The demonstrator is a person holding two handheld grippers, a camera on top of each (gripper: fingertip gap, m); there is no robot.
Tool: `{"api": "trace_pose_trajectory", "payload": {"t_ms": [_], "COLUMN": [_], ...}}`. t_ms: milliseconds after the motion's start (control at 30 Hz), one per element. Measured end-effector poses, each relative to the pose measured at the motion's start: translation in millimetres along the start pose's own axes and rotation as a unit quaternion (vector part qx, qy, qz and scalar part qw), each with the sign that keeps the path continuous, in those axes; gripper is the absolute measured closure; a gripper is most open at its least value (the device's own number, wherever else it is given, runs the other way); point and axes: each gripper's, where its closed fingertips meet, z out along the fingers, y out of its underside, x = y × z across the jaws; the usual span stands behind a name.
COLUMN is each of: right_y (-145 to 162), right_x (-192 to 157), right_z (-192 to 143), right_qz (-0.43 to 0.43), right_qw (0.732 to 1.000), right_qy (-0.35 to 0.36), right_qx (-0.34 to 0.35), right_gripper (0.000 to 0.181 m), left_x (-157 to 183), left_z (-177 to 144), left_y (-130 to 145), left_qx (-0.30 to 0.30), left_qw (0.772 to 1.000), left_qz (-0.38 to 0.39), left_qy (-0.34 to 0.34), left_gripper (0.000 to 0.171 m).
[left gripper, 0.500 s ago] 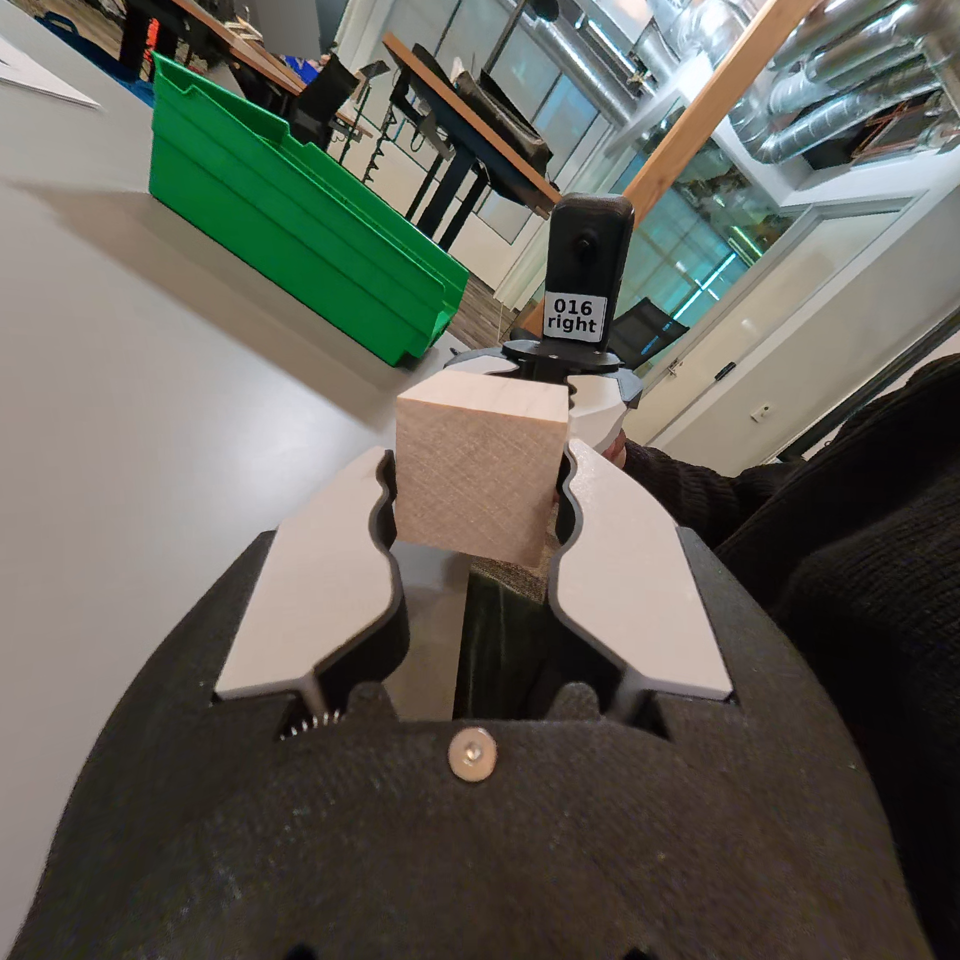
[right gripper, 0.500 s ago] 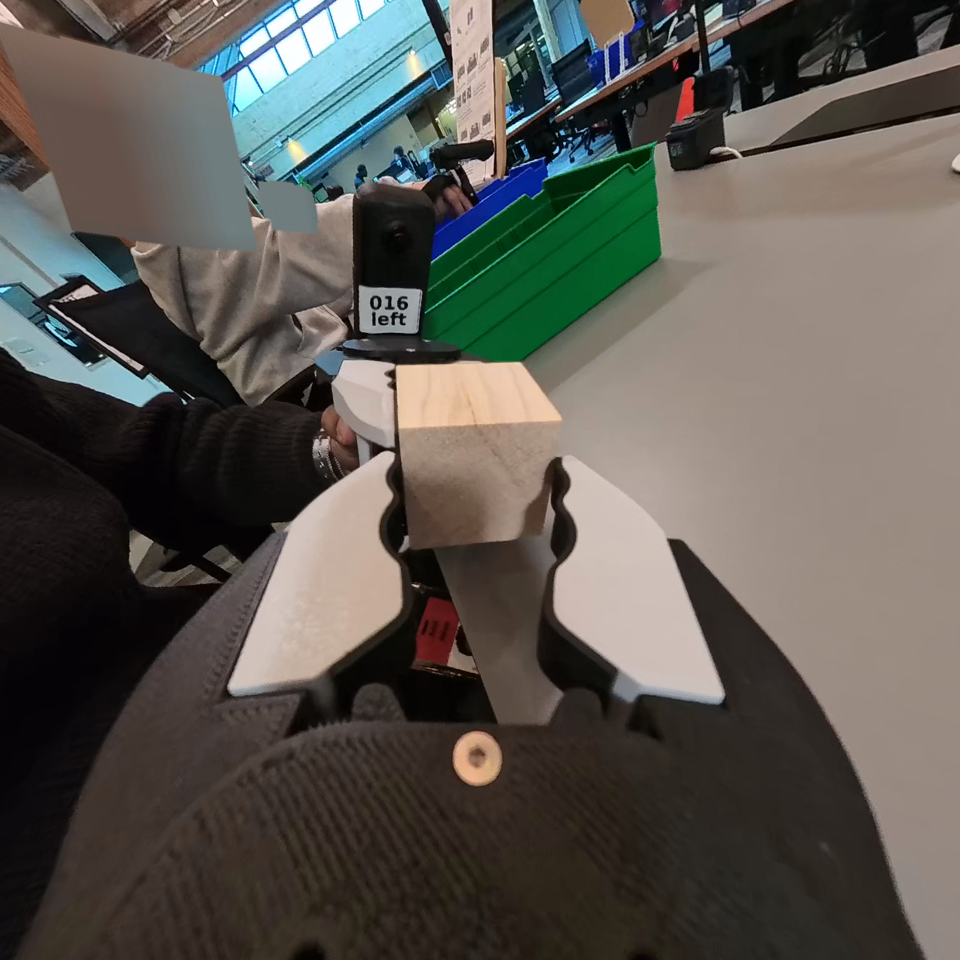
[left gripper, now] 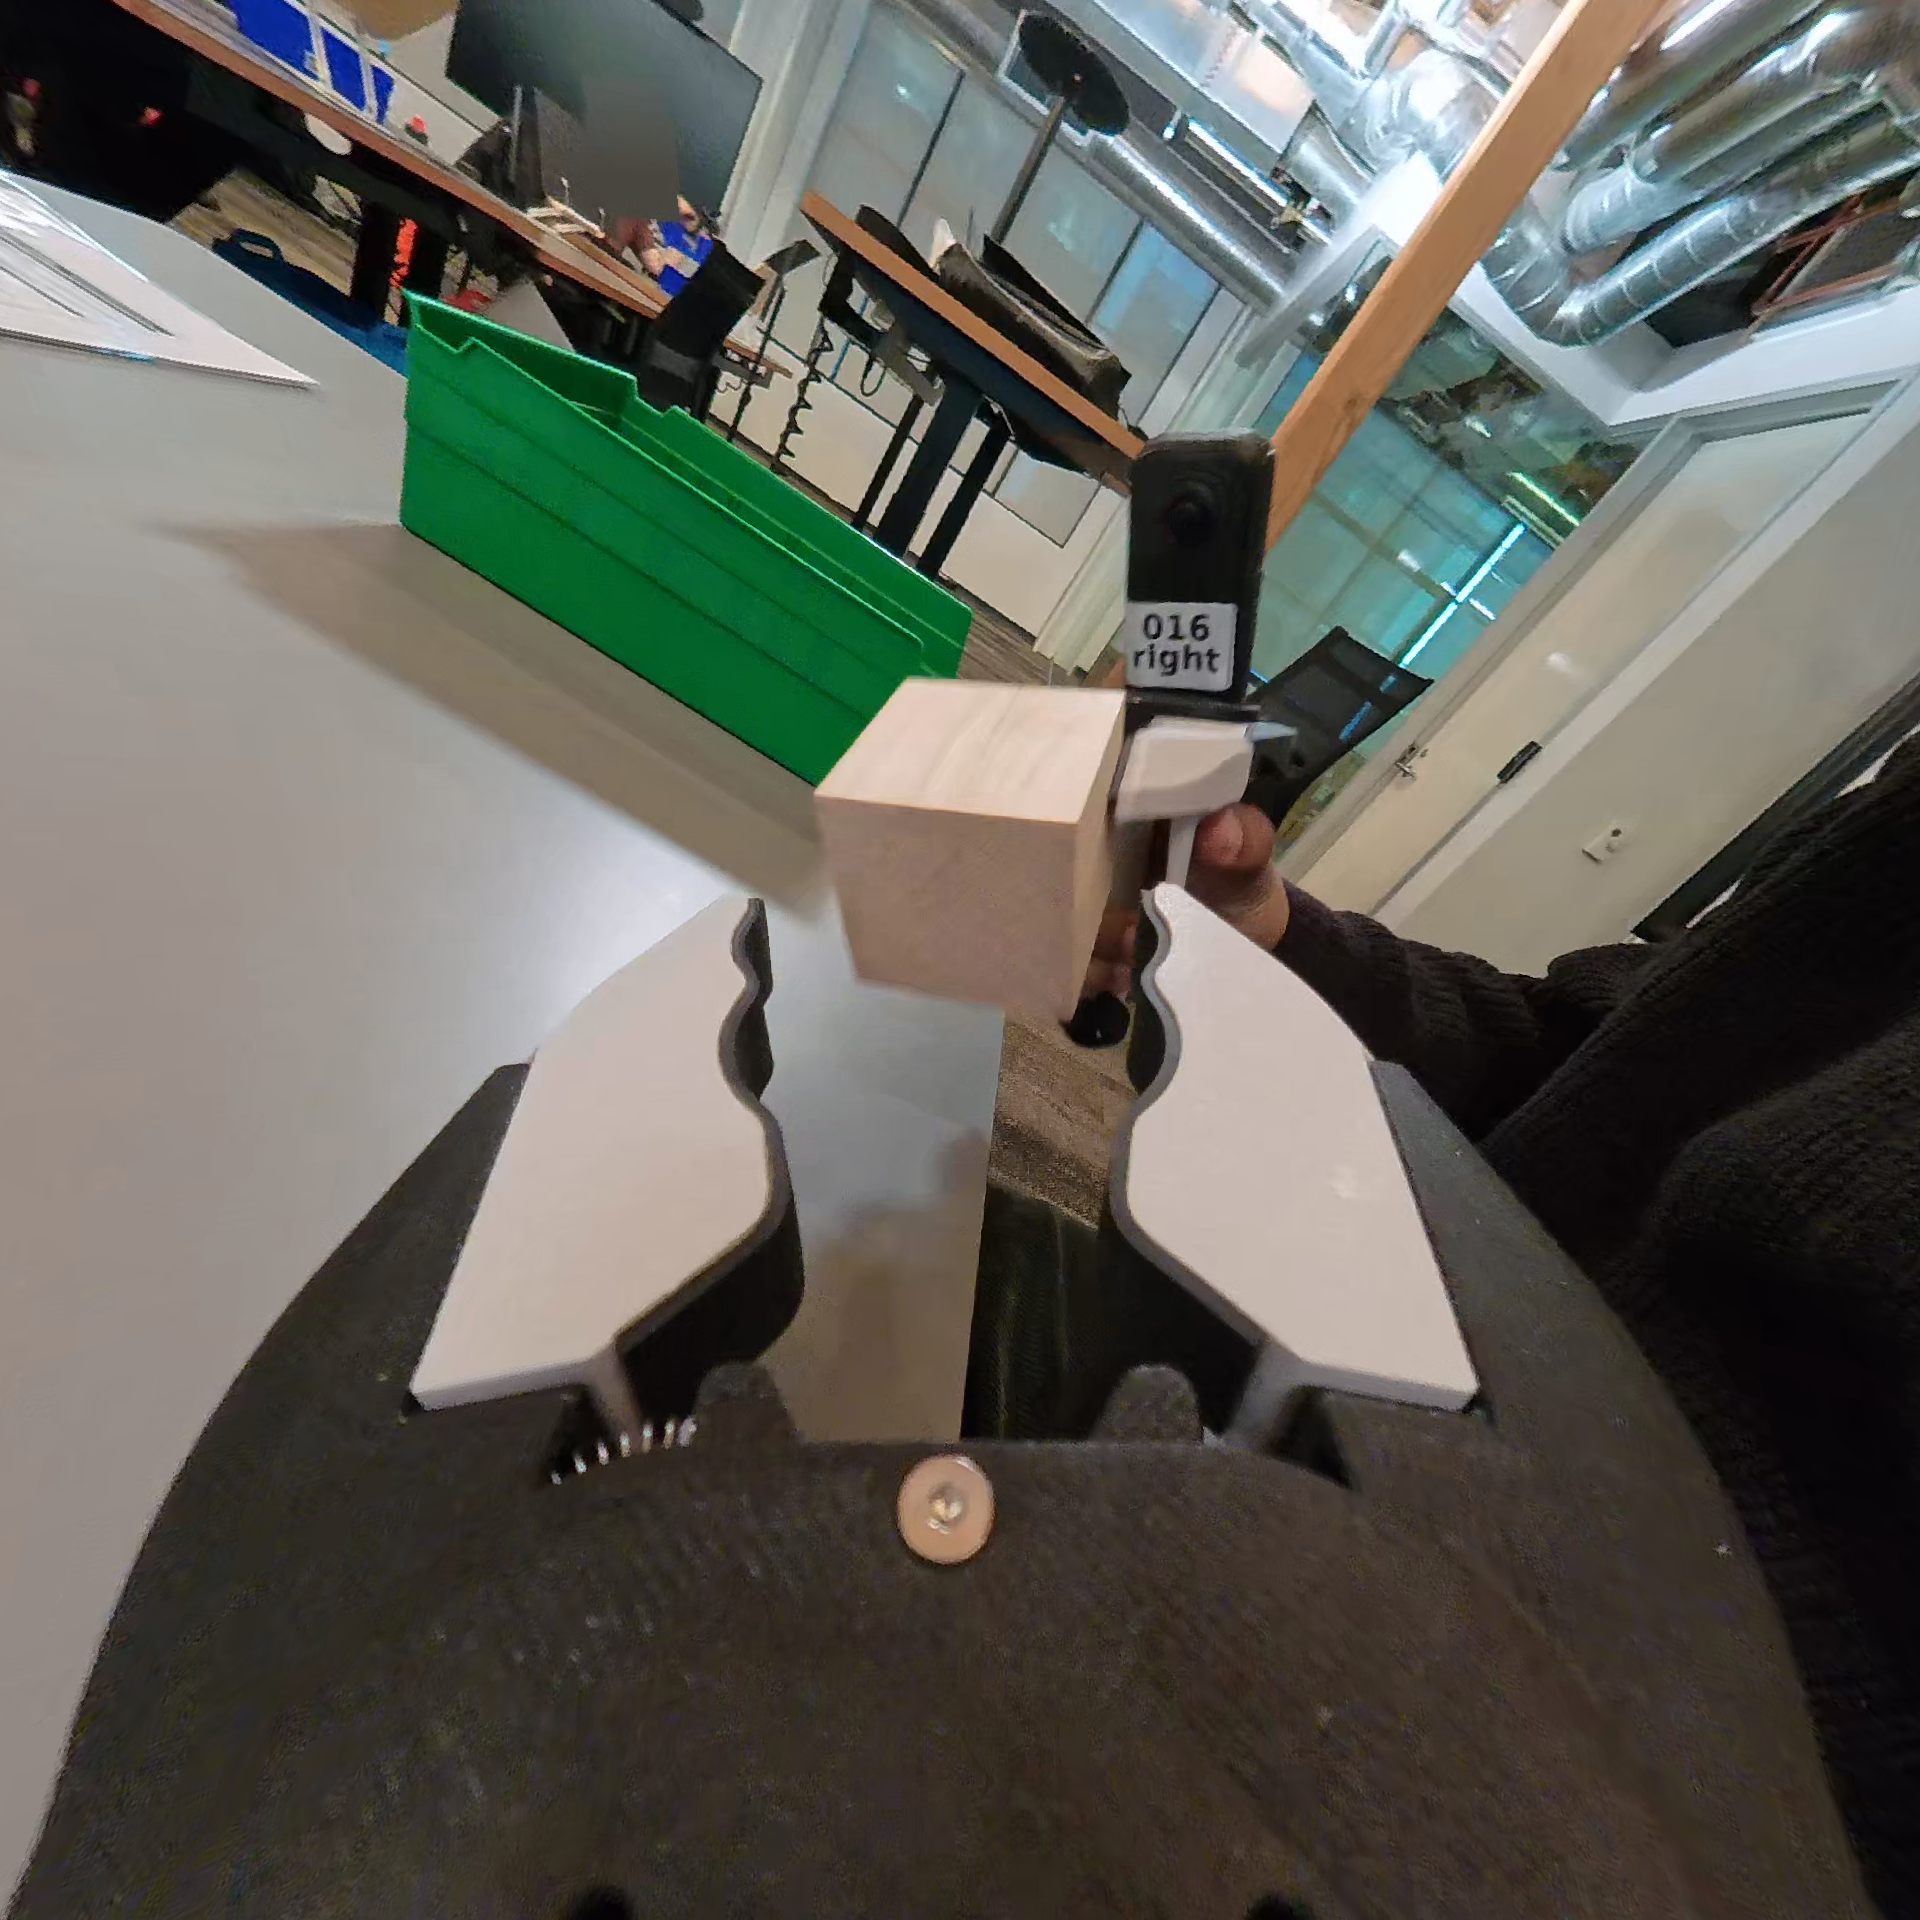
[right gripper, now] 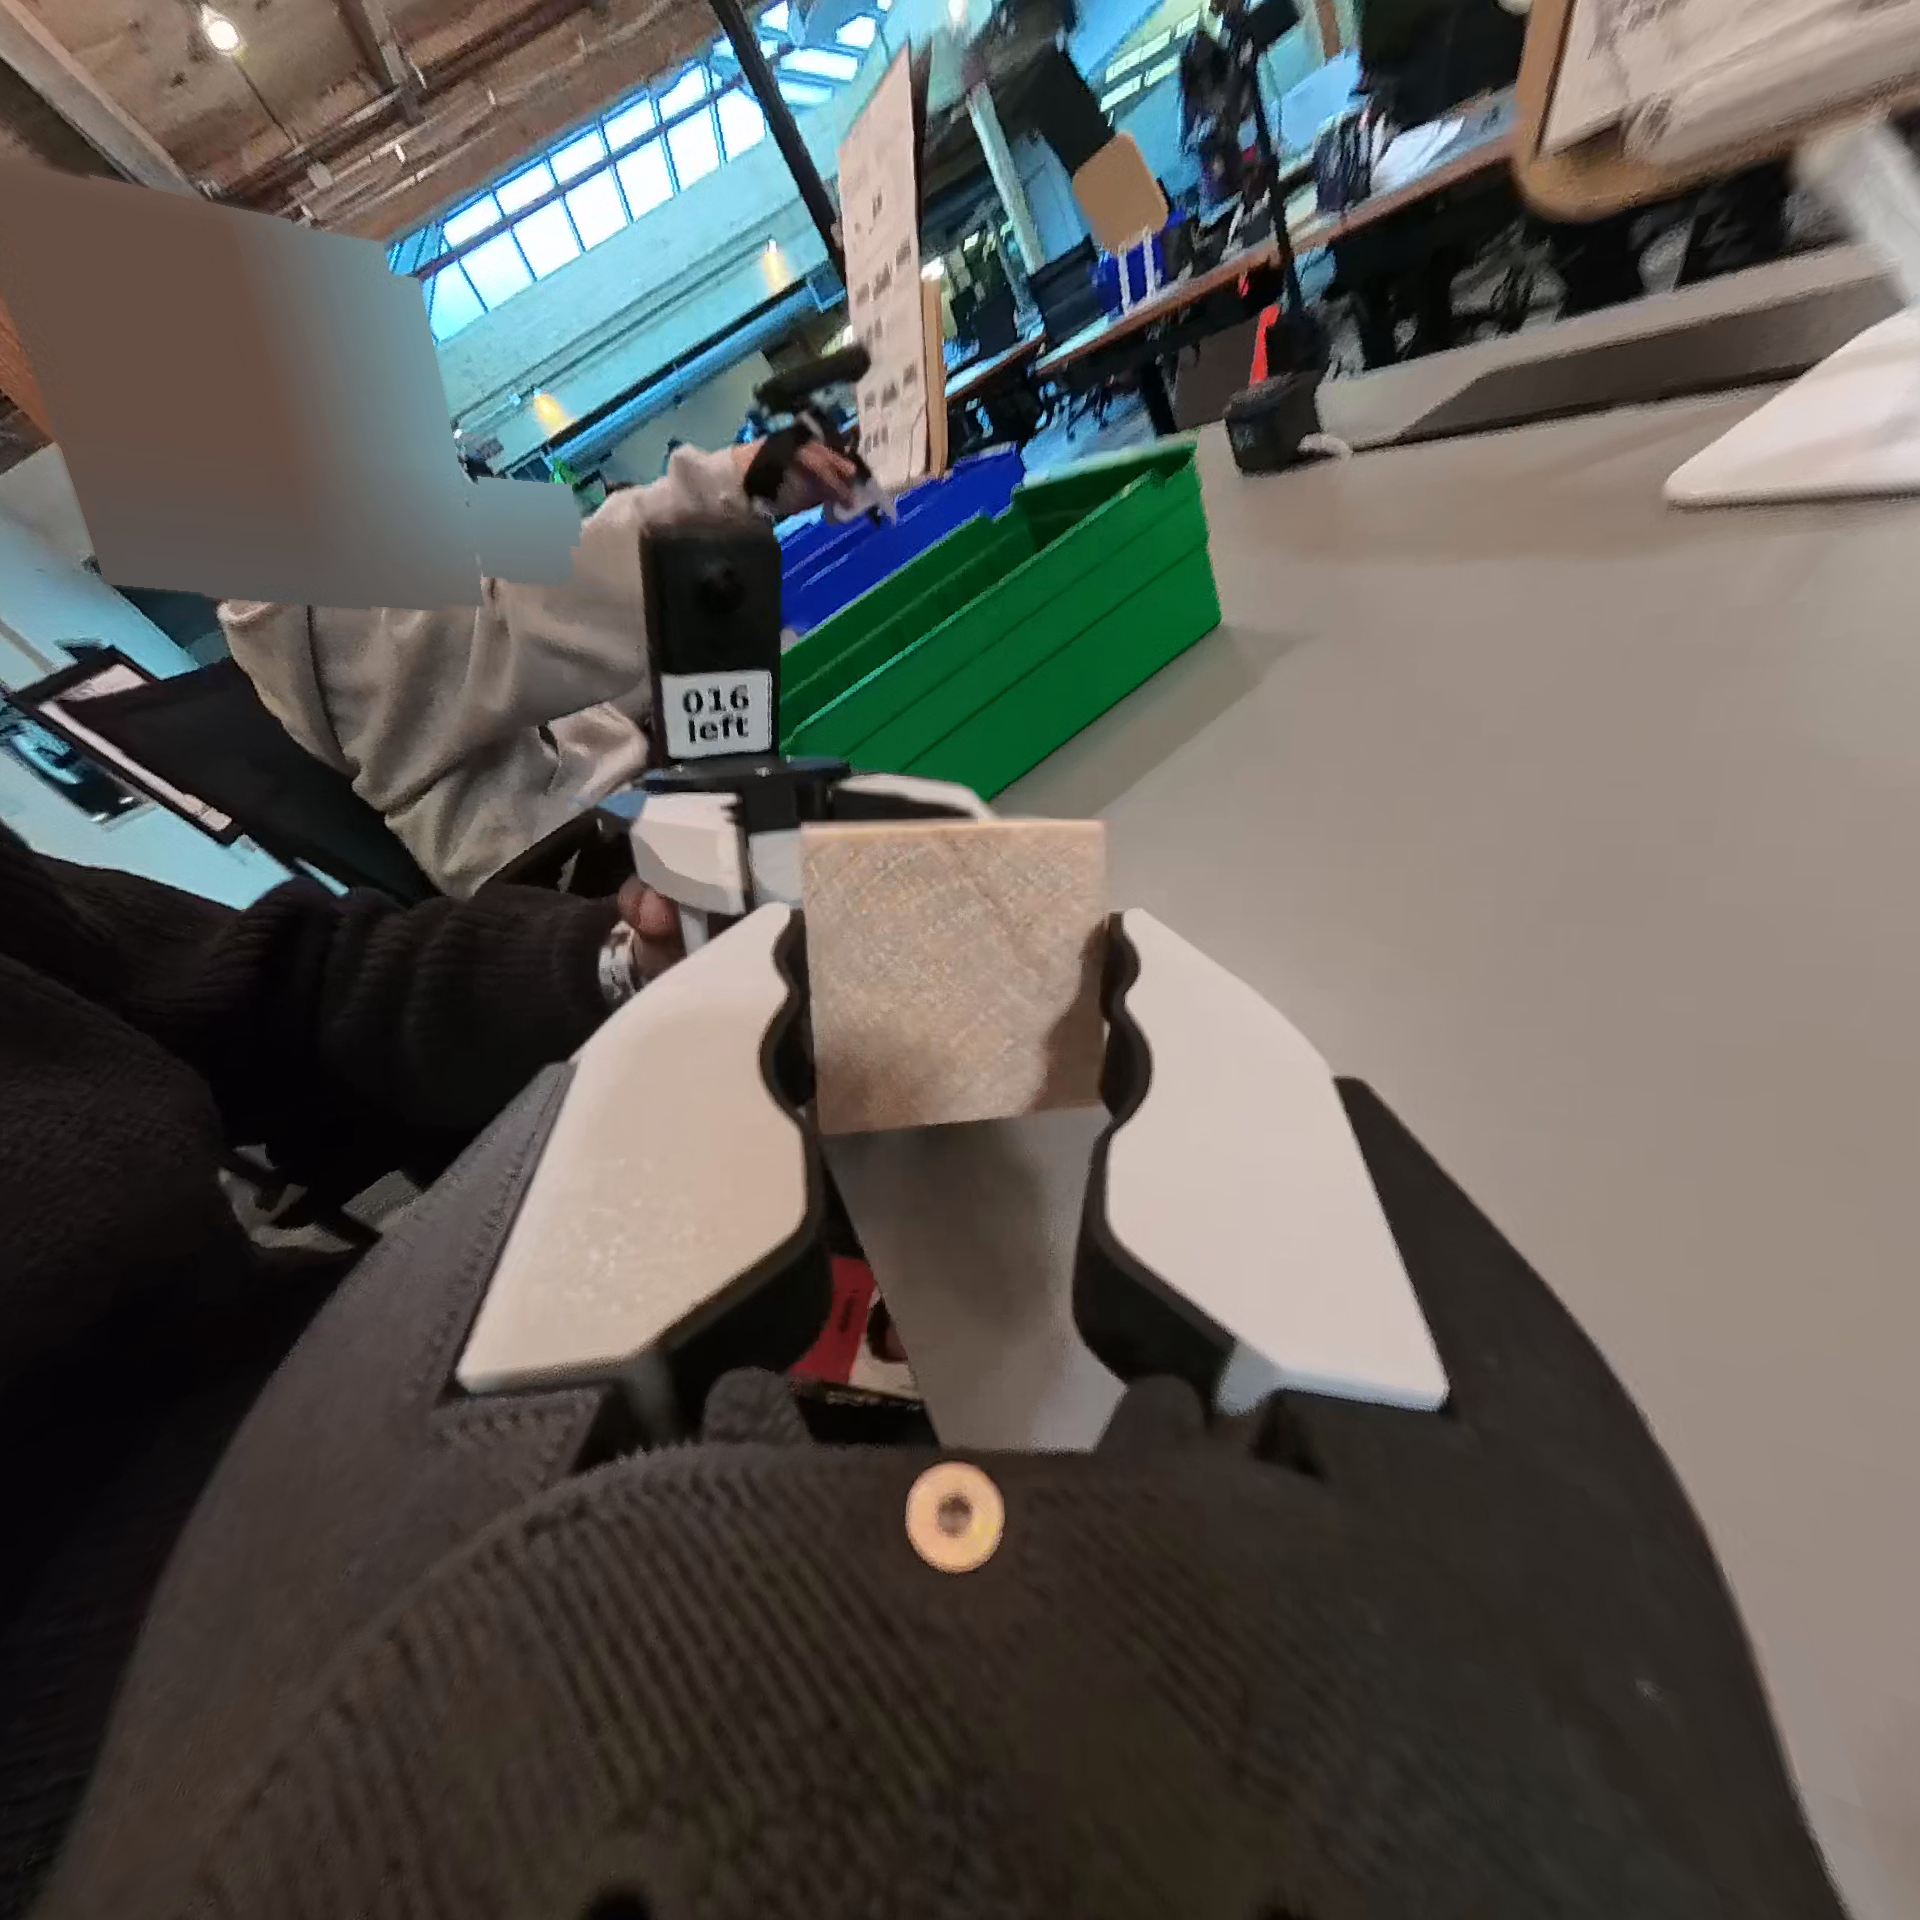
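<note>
A pale wooden cube (left gripper: 966,842) hangs in the air over the near edge of the grey table (left gripper: 260,831). My right gripper (right gripper: 951,925) is shut on the cube (right gripper: 951,977), one finger on each side face. In the left wrist view its body (left gripper: 1179,769) shows behind the cube, held by a hand in a dark sleeve. My left gripper (left gripper: 951,914) is open and empty, with the cube just beyond its fingertips and touching neither finger. The left gripper also shows in the right wrist view (right gripper: 707,852), behind and left of the cube.
A long green bin (left gripper: 644,561) stands on the table beyond the cube, with a blue bin (right gripper: 883,530) behind it. A person in a light hoodie (right gripper: 447,707) sits to the left. A white sheet (left gripper: 104,312) and a small black device (right gripper: 1273,426) lie farther off.
My left gripper has opened and let go of the cube, and has drawn back a little. My right gripper still grips the cube.
</note>
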Motion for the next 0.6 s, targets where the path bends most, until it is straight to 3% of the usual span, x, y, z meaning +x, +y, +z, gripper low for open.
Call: {"api": "trace_pose_trajectory", "payload": {"t_ms": [133, 200, 367, 467, 600], "right_y": [-49.9, -82.1, -145.3, -144.1, -107.9], "right_x": [21.6, 43.1, 111.7, 166.5, 231.1], "right_z": [-40.2, -74.1, -151.3, -179.9, -204.5], "right_qz": [-0.092, -0.169, -0.288, -0.316, -0.302], "right_qw": [0.992, 0.974, 0.914, 0.886, 0.866], "right_qy": [0.080, 0.150, 0.261, 0.247, 0.189], "right_qx": [0.025, 0.007, -0.115, -0.233, -0.350], "right_gripper": [0.126, 0.126, 0.126, 0.126, 0.126], "left_x": [-4.0, -4.2, -10.5, -13.8, -15.2], "left_z": [-1.7, -2.0, 2.0, 6.8, 13.3], "left_y": [-1.9, -1.8, 7.7, 16.5, 26.4], "left_qx": [0.005, 0.005, -0.021, -0.044, -0.059], "left_qw": [1.000, 1.000, 0.999, 0.998, 0.996], "left_qz": [-0.013, -0.013, 0.012, 0.031, 0.037], "left_qy": [-0.007, -0.009, -0.031, -0.043, -0.057], "left_gripper": [0.104, 0.105, 0.106, 0.107, 0.108]}}
